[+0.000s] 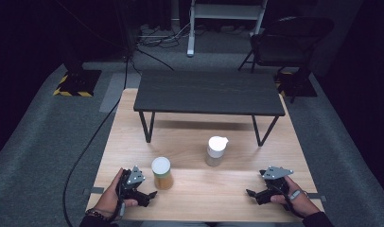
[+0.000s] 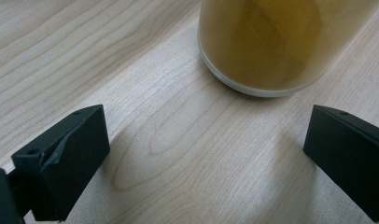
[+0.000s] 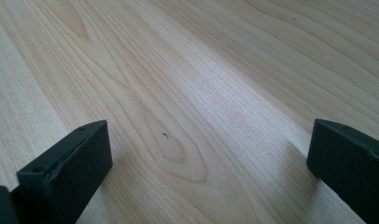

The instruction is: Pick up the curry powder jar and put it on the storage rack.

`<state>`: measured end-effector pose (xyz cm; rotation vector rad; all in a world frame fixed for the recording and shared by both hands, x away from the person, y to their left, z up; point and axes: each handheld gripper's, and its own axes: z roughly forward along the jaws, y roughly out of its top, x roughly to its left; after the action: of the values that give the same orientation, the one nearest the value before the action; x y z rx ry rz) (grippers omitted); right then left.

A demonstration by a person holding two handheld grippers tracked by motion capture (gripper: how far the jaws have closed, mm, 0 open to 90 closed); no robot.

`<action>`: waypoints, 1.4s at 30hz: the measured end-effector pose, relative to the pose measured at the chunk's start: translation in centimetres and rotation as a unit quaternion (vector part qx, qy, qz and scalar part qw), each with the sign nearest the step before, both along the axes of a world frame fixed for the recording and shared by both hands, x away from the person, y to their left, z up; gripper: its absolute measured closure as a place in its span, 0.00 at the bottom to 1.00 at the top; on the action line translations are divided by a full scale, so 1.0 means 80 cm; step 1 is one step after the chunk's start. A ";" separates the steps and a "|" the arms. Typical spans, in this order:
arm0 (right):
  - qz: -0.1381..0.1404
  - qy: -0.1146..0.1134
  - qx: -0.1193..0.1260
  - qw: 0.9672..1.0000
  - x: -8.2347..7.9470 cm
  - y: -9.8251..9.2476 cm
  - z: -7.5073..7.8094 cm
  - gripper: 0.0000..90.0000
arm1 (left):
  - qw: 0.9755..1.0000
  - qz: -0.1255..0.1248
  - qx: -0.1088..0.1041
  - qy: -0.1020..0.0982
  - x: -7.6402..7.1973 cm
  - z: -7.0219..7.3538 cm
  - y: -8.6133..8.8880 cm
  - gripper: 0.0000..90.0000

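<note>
A jar of amber stuff with a white lid (image 1: pixel 161 173) stands on the light wooden table (image 1: pixel 199 189) at the front left. Its lower part (image 2: pixel 264 46) looms close ahead in the left gripper view. My left gripper (image 1: pixel 151 196) rests on the table just left of and in front of that jar, apart from it; its jaws stand wide open with bare wood between them (image 2: pixel 206 154). A pale jar with a white lid (image 1: pixel 215 151) stands near the table's middle. At the front right my right gripper (image 1: pixel 250 193) lies on the table, open over bare wood (image 3: pixel 208 163).
A low dark bench-like table (image 1: pixel 208 92) stands across the far half of the wooden table. A black chair (image 1: pixel 287 40) and a white frame (image 1: pixel 225 12) are on the floor beyond. A cable (image 1: pixel 93 137) runs along the floor at the left.
</note>
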<state>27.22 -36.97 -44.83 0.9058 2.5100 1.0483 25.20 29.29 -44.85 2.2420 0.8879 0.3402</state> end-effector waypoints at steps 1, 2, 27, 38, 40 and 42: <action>0.000 0.000 0.000 1.000 0.000 0.000 0.000 0.00 | 1.000 0.000 0.000 0.000 0.000 0.000 0.000 0.00; 0.000 0.000 0.000 1.000 0.000 0.000 0.000 0.00 | 1.000 0.001 0.000 0.000 0.000 0.000 0.000 0.00; 0.002 0.000 0.000 1.000 0.001 -0.001 0.000 0.00 | 1.000 0.010 0.018 0.003 -0.002 0.009 -0.008 0.01; 0.002 0.000 0.000 1.000 0.001 -0.001 0.000 0.00 | 1.000 0.022 0.000 -0.017 -0.014 0.011 -0.004 0.03; 0.002 0.000 0.000 1.000 0.001 -0.001 0.000 0.00 | 1.000 0.025 -0.009 -0.017 -0.016 0.011 -0.003 0.03; 0.003 0.000 0.000 1.000 0.001 -0.001 0.000 0.00 | 0.999 0.030 -0.014 -0.019 -0.018 0.012 -0.003 0.03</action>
<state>27.34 -37.02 -44.84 0.9001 2.5132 1.0507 23.77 29.07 -43.92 2.1788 0.9351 0.3939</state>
